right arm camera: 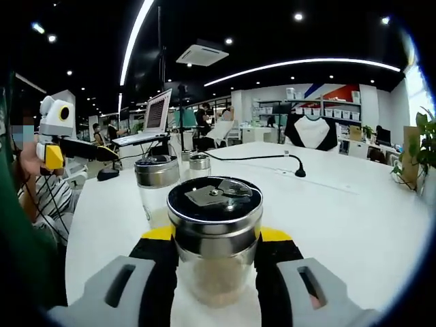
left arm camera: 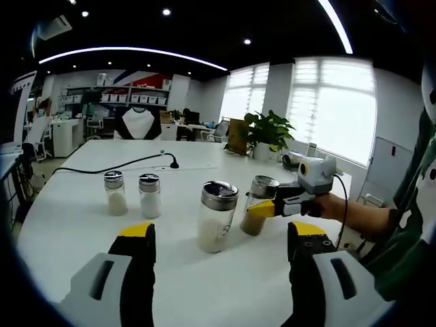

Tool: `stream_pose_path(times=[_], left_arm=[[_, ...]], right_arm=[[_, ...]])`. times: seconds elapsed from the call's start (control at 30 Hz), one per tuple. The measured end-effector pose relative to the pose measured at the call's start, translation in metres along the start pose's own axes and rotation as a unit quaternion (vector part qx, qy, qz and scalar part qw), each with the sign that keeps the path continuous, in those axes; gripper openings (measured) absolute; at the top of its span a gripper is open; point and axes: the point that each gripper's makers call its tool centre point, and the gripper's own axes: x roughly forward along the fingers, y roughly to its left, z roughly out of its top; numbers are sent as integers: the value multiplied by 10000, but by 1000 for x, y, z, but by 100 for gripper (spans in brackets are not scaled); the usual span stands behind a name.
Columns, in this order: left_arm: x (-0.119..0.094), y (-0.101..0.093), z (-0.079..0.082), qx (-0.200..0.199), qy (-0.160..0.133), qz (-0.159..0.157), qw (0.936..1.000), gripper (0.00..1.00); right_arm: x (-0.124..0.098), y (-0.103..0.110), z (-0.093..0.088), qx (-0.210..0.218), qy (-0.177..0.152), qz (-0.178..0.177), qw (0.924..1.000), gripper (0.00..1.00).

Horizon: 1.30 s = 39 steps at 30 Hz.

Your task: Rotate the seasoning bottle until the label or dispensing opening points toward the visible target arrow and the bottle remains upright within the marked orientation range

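A: Surface?
B: White table (left arm camera: pixel 204 163), smooth; office shelving behind; black cable (left arm camera: pixel 116 164) across it.
A: Items?
B: Four glass shakers, metal caps. Seasoning bottle (right arm camera: pixel 214 238), brown contents, upright, clamped between the right gripper (right arm camera: pixel 214 255) jaws. Larger jar (left arm camera: pixel 216 216), white contents, beside it; two small shakers (left arm camera: pixel 132 193) apart.
A: Left gripper (left arm camera: pixel 221 245)?
B: Jaws apart, holding nothing.
A: Unclear?
B: The bottle's base is cut off.

An open-plan office: desks with a laptop (right arm camera: pixel 157 111), storage shelves (left arm camera: pixel 116 98), a potted plant (left arm camera: pixel 269 131), strip ceiling lights (left arm camera: pixel 129 52)
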Motion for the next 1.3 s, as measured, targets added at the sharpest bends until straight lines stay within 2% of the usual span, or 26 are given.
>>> stream_pose_path(times=[0.57,0.83,1.3], left_arm=[[-1,-3,0,-46,-12,-8,10000,84],[-1,-2,-2,-64,7,3,10000,84],[-2,0,-2,-97,-11,30,9999,83]], right_arm=[[0,-5,0,217,-13,-813,9965,42],[1,-7,-1,384,5,-1295,9908,42],[1,-10,-1,497,-67,-1839,9817,42]])
